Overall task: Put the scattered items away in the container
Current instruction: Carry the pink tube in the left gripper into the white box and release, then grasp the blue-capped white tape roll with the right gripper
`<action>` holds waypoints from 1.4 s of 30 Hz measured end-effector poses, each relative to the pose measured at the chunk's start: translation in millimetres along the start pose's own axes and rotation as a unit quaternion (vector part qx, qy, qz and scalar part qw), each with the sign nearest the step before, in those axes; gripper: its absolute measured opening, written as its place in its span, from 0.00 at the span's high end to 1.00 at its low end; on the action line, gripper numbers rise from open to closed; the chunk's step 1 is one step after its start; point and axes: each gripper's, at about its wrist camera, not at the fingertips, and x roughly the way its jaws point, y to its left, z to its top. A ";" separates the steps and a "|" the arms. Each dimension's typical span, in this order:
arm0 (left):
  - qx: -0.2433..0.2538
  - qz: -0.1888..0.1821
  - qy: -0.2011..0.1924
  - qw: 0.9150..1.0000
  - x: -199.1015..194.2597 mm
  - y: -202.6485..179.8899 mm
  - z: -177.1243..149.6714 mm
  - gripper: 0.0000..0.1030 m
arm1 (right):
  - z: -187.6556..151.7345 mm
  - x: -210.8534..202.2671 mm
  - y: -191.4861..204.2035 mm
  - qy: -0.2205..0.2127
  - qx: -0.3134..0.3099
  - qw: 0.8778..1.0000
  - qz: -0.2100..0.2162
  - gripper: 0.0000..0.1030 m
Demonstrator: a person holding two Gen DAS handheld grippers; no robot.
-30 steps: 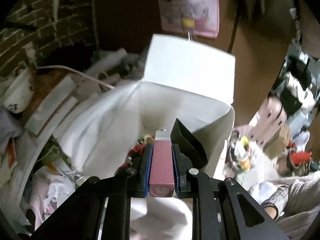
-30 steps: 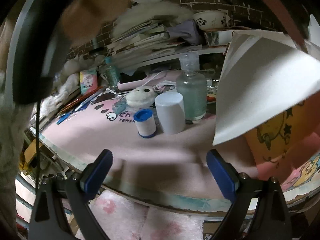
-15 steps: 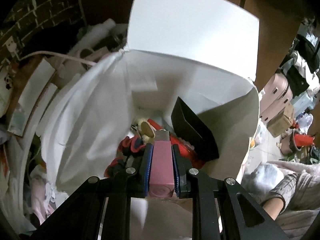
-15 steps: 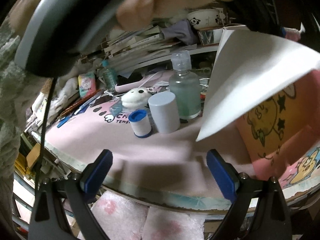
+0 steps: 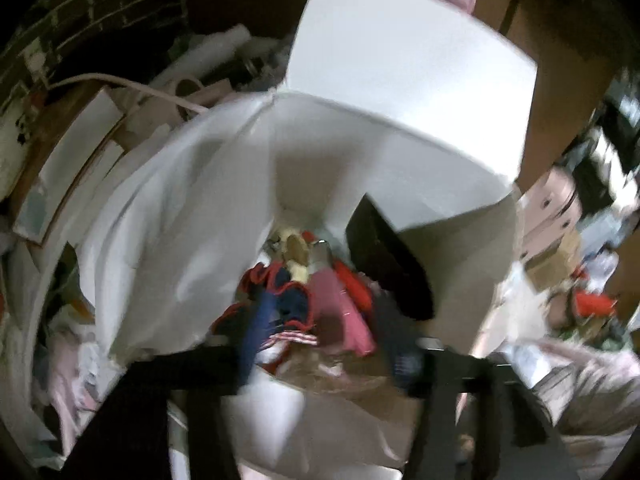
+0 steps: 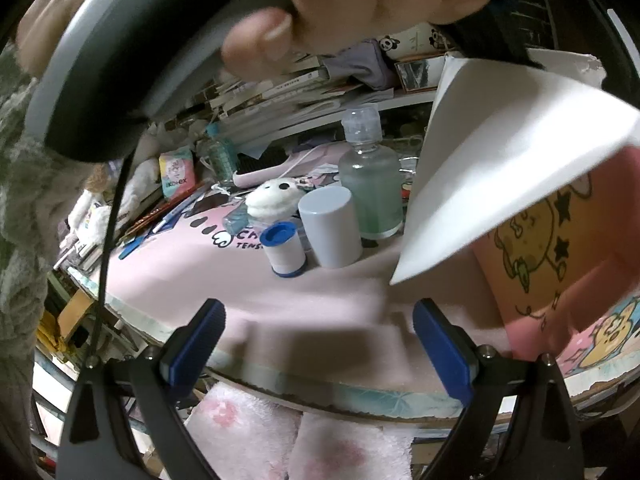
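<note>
While left claw (image 5: 324, 344) hangs over white box (image 5: 404, 76), jaws just opened, pink tube (image 5: 344, 312) free, dropping among contents. Drop step. Right claw (image 6: 320, 344) spread, empty; next fetch: blue-capped roll (image 6: 285, 249) on desk (image 6: 224, 280).

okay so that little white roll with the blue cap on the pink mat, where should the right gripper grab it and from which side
Grip the white roll around its round white body, below the blue cap. It stands upright, so come in level from the near side, where the mat is bare. The grey cylinder crowds its right, so keep the open right gripper finger clear there.
</note>
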 end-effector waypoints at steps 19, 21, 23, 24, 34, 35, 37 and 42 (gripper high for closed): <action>-0.194 0.193 -0.259 0.926 -133.4 54.4 -161.9 0.00 | -2.9 17.4 35.5 -0.002 -0.037 0.999 0.004 0.09; -0.217 0.218 -0.271 0.912 -138.1 60.8 -185.8 0.00 | -2.0 21.8 39.2 -0.004 -0.043 0.999 0.004 0.09; -0.238 0.241 -0.282 0.898 -139.4 66.3 -207.1 0.00 | -0.3 25.0 41.1 -0.009 -0.045 0.999 0.005 0.09; -0.247 0.247 -0.286 0.892 -138.4 70.2 -217.6 0.00 | 0.7 26.3 41.7 -0.012 -0.046 0.999 0.005 0.09; -0.332 0.248 -0.305 0.858 -130.2 99.1 -301.3 0.00 | 18.8 52.1 37.6 0.006 -0.034 0.999 0.009 0.35; -0.335 0.246 -0.304 0.857 -129.5 99.9 -304.7 0.00 | 19.9 55.0 37.3 0.010 -0.033 0.999 0.007 0.40; -0.341 0.246 -0.302 0.856 -126.3 102.7 -311.0 0.00 | 22.1 60.4 38.3 0.018 -0.036 0.999 0.004 0.47; -0.346 0.235 -0.299 0.857 -121.2 105.7 -316.9 0.00 | 25.6 71.5 42.3 0.035 -0.042 0.998 -0.004 0.54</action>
